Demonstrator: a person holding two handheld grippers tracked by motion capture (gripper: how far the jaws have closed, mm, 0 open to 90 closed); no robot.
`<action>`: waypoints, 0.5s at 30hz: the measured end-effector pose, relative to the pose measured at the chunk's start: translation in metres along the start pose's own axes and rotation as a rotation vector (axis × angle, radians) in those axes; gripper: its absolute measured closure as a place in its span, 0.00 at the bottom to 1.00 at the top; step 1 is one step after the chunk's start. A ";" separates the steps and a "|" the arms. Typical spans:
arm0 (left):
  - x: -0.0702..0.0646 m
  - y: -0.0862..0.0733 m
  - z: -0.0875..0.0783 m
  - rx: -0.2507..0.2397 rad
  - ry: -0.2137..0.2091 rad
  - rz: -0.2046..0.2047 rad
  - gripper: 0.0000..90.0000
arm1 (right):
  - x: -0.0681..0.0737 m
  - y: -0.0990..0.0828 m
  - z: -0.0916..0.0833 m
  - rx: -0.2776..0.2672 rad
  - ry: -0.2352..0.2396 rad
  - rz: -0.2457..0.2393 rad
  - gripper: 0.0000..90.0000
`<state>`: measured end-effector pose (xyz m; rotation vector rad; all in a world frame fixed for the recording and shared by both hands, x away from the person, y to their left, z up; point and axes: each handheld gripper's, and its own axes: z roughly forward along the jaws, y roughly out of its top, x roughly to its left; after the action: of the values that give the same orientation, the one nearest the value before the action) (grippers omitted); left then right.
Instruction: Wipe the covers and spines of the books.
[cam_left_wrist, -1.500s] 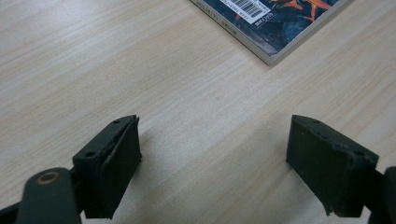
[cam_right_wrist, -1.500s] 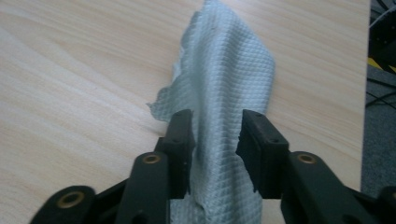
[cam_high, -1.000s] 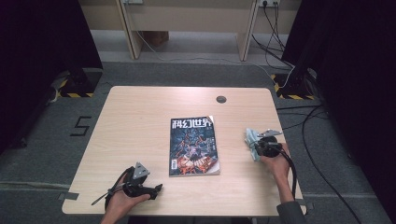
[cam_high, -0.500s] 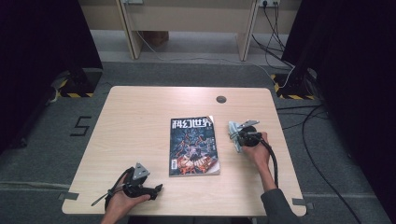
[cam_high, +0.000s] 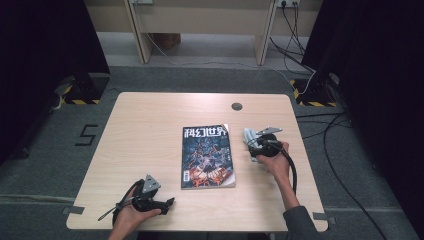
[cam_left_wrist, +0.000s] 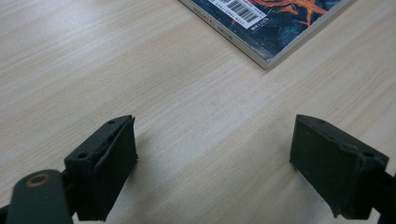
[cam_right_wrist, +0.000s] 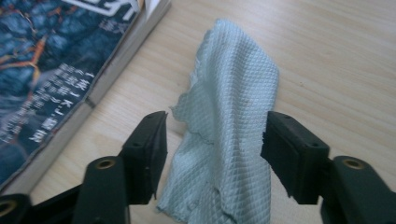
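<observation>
Moved inward from the table's right edge, right gripper (cam_right_wrist: 212, 149) with jaws just opened straddles a grey cloth (cam_right_wrist: 233, 126), its length running up-frame, beside the magazine (cam_right_wrist: 56, 70); left gripper (cam_left_wrist: 212, 172) open, empty.

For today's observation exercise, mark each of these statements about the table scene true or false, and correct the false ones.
1. The magazine lies closed, cover up, on the table. True.
2. The cloth is draped over the magazine. False: it lies on the table beside it.
3. The right gripper has the cloth between its fingers. True: they have just been opening.
4. The left gripper holds the magazine. False: its fingers stand open over bare wood.
</observation>
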<state>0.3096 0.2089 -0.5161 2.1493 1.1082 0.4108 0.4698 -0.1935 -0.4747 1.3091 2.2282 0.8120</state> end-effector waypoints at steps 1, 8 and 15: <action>0.000 0.000 0.000 0.001 0.000 0.001 0.15 | 0.001 -0.001 -0.004 -0.019 0.001 0.015 0.41; 0.000 0.000 0.000 0.002 0.000 0.000 0.15 | 0.003 -0.013 -0.029 -0.062 0.050 0.032 0.36; 0.000 0.000 0.000 0.000 -0.001 0.001 0.15 | 0.009 -0.032 -0.043 -0.071 0.060 0.030 0.34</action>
<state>0.3095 0.2090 -0.5161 2.1498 1.1066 0.4106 0.4185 -0.2088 -0.4647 1.3039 2.2093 0.9445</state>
